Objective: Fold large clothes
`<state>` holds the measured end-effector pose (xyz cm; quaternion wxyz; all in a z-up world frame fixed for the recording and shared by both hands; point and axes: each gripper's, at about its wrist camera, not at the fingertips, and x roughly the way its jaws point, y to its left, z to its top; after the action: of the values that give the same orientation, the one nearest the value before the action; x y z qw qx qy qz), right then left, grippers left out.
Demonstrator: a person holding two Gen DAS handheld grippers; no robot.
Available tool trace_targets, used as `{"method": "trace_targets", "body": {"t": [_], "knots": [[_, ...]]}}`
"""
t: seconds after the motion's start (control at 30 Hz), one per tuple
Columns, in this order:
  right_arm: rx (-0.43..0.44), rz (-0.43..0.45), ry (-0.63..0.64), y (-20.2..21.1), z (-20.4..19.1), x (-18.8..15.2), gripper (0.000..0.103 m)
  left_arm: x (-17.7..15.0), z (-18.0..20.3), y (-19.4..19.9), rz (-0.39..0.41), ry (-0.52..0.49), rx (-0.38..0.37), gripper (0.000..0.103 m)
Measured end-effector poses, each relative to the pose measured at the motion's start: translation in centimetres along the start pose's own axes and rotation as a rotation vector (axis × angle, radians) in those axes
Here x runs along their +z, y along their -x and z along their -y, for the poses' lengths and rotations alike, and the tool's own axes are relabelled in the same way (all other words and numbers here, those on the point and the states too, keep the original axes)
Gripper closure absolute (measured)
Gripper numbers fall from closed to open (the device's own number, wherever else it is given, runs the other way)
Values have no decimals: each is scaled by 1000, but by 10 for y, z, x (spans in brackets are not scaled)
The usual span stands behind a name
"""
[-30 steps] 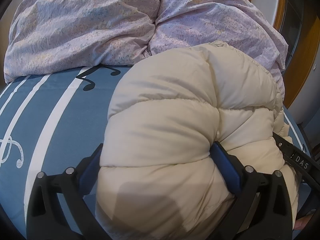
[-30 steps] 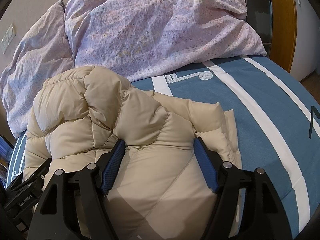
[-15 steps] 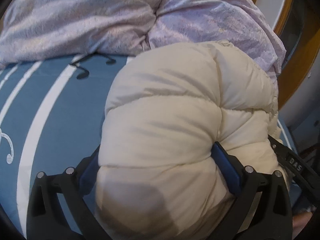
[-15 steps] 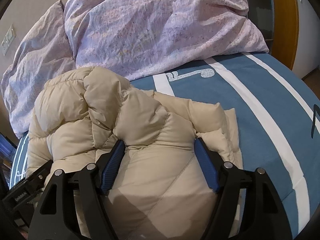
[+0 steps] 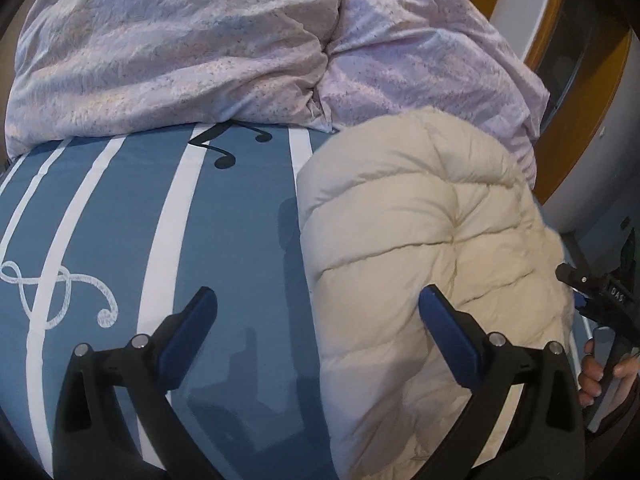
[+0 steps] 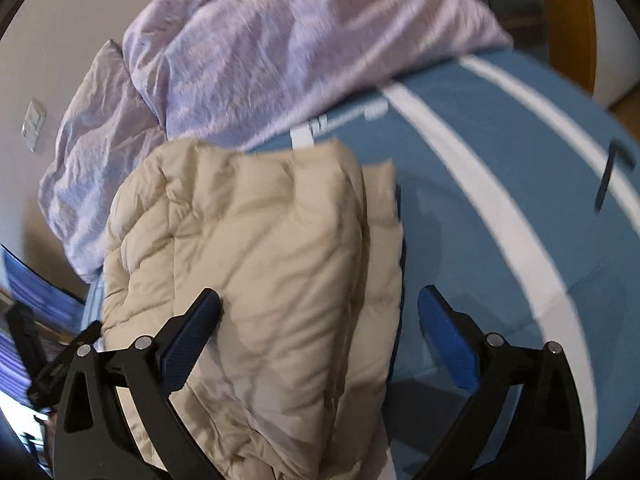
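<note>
A bed (image 5: 240, 240) fills both views, its blue cover striped white and printed with music notes and a treble clef. At its far end a rumpled lilac duvet (image 5: 192, 52) is heaped against the wall, with orange wood trim showing past it on the right.

The cream puffer jacket (image 5: 420, 240) lies on the cover as a thick, quilted bundle, its far end touching the duvet. From my left wrist it sits to the right of centre, bulging in rounded ribs. From my right wrist it sits left of centre, with a flatter layer of the same jacket showing along its right edge on the blue cover.

My left claw (image 5: 318, 334) is spread wide and has hold of nothing. Its left finger hangs over bare blue cover; its right finger (image 5: 448, 336) lies against the jacket's puffed side, and the jacket's left edge falls between the two.

My right claw (image 6: 318, 334) is likewise wide apart and grips nothing. Its left finger (image 6: 192, 336) rests on top of the jacket, its right finger is over the cover just beside the jacket's edge. This view is smeared with blur.

In the left wrist view, the right claw's black body and the hand (image 5: 604, 372) holding it show at the far right edge, beside the jacket.
</note>
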<state>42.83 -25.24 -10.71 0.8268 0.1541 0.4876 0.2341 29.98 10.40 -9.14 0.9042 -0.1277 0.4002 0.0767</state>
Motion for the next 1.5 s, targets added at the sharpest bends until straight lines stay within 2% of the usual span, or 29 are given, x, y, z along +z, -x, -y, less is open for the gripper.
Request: {"method": "trace_targets", "body": {"t": [0.23, 0.53, 0.63, 0.73, 0.8, 0.87, 0.93, 0.97, 1.03, 1.07, 1.1, 1.23, 1.37, 1.5], "knots": [[113, -93, -93, -17, 18, -1, 1, 0, 6, -13, -27, -6, -18, 2], [199, -119, -43, -23, 14, 0, 1, 2, 15, -23, -26, -61, -4, 2], [233, -111, -35, -25, 11, -2, 1, 2, 14, -26, -26, -51, -26, 2], [305, -106, -57, -30, 10, -4, 3, 1, 10, -30, -34, -24, -60, 2], [325, -112, -55, -34, 7, -5, 16, 0, 5, -34, -43, 6, -99, 2], [352, -118, -65, -36, 7, -6, 24, 0, 1, -37, -55, 41, -138, 2], [394, -125, -86, -38, 9, -6, 38, -1, -5, -42, -78, 91, -210, 3], [413, -125, -95, -38, 10, -5, 41, -2, -7, -44, -87, 111, -239, 4], [451, -123, -108, -37, 11, -5, 52, -3, -12, -49, -114, 168, -334, 19], [463, -121, -109, -37, 10, -4, 54, -4, -14, -51, -124, 195, -379, 23], [469, -118, -105, -36, 9, -3, 57, -4, -14, -51, -125, 207, -398, 29], [497, -108, -109, -37, 2, 1, 65, -2, -14, -43, -97, 197, -406, 44], [529, -113, -87, -44, -17, 10, 68, -1, -27, -31, -67, 213, -396, 48], [561, -141, -27, -59, -57, 20, 69, 1, -53, -11, -13, 239, -356, 49]]}}
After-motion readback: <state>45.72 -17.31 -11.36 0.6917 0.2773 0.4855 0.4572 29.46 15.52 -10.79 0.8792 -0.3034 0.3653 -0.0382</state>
